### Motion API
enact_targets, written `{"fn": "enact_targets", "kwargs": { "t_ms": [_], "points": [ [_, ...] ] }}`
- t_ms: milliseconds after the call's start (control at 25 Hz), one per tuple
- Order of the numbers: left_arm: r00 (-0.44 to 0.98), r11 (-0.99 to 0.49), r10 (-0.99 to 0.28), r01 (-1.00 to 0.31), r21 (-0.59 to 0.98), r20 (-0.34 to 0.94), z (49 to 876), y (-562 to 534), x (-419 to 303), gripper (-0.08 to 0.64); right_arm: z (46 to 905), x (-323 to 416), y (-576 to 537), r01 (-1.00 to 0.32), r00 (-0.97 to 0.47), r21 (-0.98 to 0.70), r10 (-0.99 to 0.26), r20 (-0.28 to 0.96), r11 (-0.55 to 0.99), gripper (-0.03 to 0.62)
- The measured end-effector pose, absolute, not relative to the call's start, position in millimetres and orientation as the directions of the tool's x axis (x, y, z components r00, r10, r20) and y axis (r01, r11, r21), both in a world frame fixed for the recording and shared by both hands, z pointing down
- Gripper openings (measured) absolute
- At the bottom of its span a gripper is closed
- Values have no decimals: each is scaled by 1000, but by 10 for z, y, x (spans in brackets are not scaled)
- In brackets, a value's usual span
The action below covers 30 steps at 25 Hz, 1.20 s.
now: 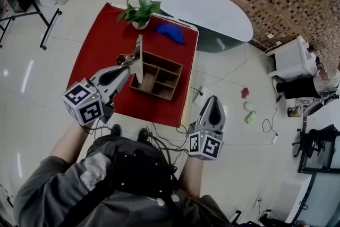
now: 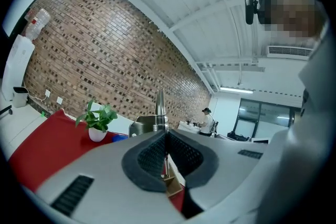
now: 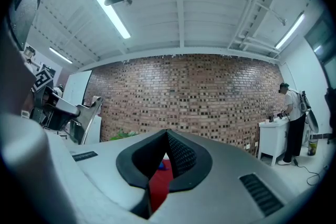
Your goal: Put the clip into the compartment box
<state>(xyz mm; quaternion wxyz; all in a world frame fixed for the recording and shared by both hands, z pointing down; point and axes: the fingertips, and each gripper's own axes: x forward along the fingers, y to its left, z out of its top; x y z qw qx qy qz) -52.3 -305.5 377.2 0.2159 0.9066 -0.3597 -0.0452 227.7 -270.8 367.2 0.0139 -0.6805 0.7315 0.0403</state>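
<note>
A wooden compartment box with several open cells sits on the red tabletop. My left gripper hovers at the box's left edge, shut on a large silver metal clip. The clip stands upright over the box's left side. In the left gripper view the clip rises just past the closed jaws of the left gripper, and a corner of the box shows below. My right gripper hangs off the table's right side over the floor; in its own view the right gripper is shut and holds nothing.
A potted plant and a blue object sit at the table's far edge. A white oval table stands behind. Cables, small floor items and a white cabinet lie to the right.
</note>
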Motion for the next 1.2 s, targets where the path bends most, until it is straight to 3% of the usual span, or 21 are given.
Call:
{"fn": "enact_targets", "kwargs": {
  "t_ms": [440,840,1200],
  "points": [
    [854,-809,-516,-511,290,64,4089,-3070,644,23,3755,2834,-2617,-999,-33,40,-997,-64,31,5],
    [846,-838,-491,-524,154,207,4892,-3485,1291,23,3911,3502,-2631,-999,19,42,-999,-47,-21,5],
    [822,-816,-503,-554,167,269,5383,-3566,1430,23,4144,3736,-2790,-999,10,36,-999,-33,-11,5]
  ]
}}
